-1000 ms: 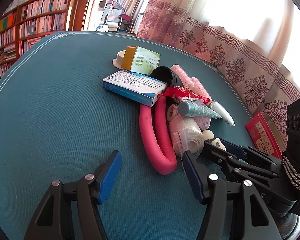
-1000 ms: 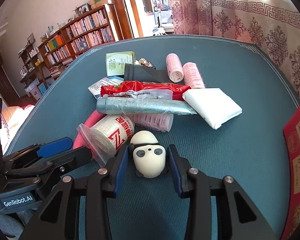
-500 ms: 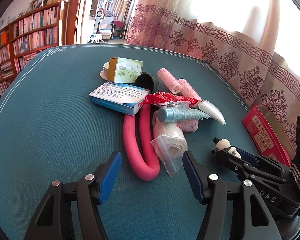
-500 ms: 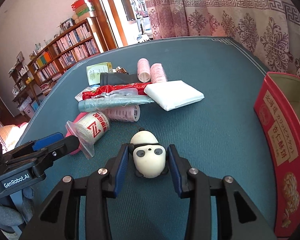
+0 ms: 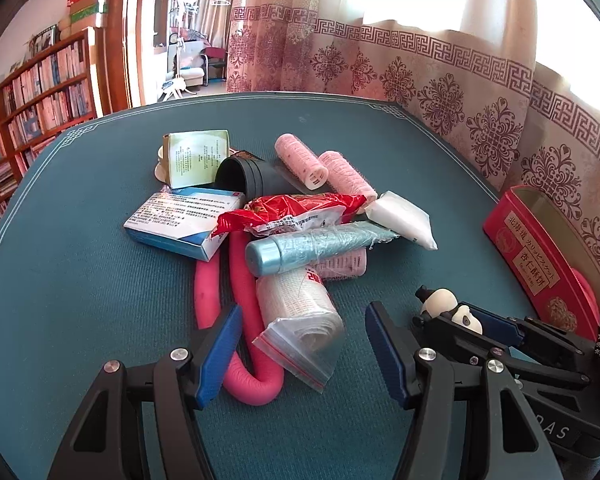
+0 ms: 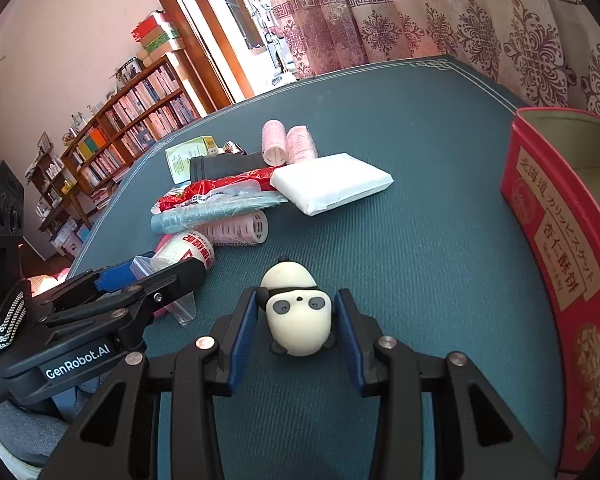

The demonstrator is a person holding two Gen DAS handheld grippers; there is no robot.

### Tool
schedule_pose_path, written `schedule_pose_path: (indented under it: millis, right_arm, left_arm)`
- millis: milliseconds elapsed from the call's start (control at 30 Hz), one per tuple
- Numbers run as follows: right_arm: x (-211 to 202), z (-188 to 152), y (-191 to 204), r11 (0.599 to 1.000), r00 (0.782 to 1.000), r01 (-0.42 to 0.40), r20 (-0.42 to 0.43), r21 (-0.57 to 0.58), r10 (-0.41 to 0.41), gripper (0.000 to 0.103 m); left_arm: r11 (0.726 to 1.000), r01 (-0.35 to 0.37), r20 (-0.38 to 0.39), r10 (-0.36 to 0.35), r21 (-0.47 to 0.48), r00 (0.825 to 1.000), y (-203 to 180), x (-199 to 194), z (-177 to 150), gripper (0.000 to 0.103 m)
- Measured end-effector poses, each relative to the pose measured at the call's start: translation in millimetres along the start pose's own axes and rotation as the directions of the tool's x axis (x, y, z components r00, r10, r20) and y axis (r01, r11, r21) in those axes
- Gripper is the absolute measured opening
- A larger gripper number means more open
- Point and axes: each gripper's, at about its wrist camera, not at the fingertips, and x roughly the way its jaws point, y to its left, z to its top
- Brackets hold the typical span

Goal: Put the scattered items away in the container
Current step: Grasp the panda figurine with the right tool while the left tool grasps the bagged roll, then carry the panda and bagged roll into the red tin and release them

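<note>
Beside the red tin (image 6: 556, 240), on its left, the right hand-held gripper (image 6: 296, 320) grips a panda figure (image 6: 296, 316) above the worktop (image 6: 420, 240). Further left of the tin, the left hand-held gripper (image 5: 300, 344) stands half open and empty around a bagged bandage roll (image 5: 300, 312).

Both wrist views look steeply down, close, sharing the item pile (image 5: 292, 236).

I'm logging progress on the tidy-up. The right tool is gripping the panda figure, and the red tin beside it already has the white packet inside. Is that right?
Not quite. The right tool does grip the panda figure, but the white packet is not in the red tin; it lies on the table at the edge of the pile. The right wrist view shows this.
</note>
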Motion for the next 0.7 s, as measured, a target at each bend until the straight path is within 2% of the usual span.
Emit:
schedule_pose_path:
  millis: [167, 200, 233, 300, 333, 700]
  right_arm:
    - [0.5, -0.1, -2.7, 1.000, 1.000, -0.013, 0.002, 0.012, 0.013, 0.043]
    - [0.5, -0.2, -3.0, 1.000, 1.000, -0.015, 0.002, 0.014, 0.015, 0.043]
    - [0.9, -0.1, -3.3, 1.000, 1.000, -0.017, 0.002, 0.016, 0.016, 0.043]
    - [1.4, -0.1, -3.6, 1.000, 1.000, -0.018, 0.002, 0.018, 0.018, 0.043]
    - [1.3, -0.1, -3.5, 1.000, 1.000, -0.019, 0.003, 0.019, 0.019, 0.043]
    - [1.5, 0.3, -5.1, 0.999, 1.000, -0.023, 0.004, 0.026, 0.023, 0.043]
  left_arm:
    - [0.999, -0.029, 0.008, 0.029, 0.037, 1.000, -4.5, 10.1, 2.8, 0.064]
    - [0.999, -0.033, 0.014, 0.033, 0.037, 0.999, -3.5, 11.1, 3.3, 0.059]
    - [0.998, -0.040, 0.022, 0.039, 0.038, 0.999, -2.1, 11.4, 3.7, 0.049]
    - [0.999, -0.025, 0.025, 0.025, 0.026, 0.999, 3.7, 10.0, 4.7, 0.047]
    - [1.000, -0.019, 0.028, 0.018, 0.018, 0.999, 5.6, 8.5, 4.9, 0.041]
    - [1.000, 0.017, 0.034, -0.017, -0.011, 0.999, 6.4, -21.1, -9.4, 0.039]
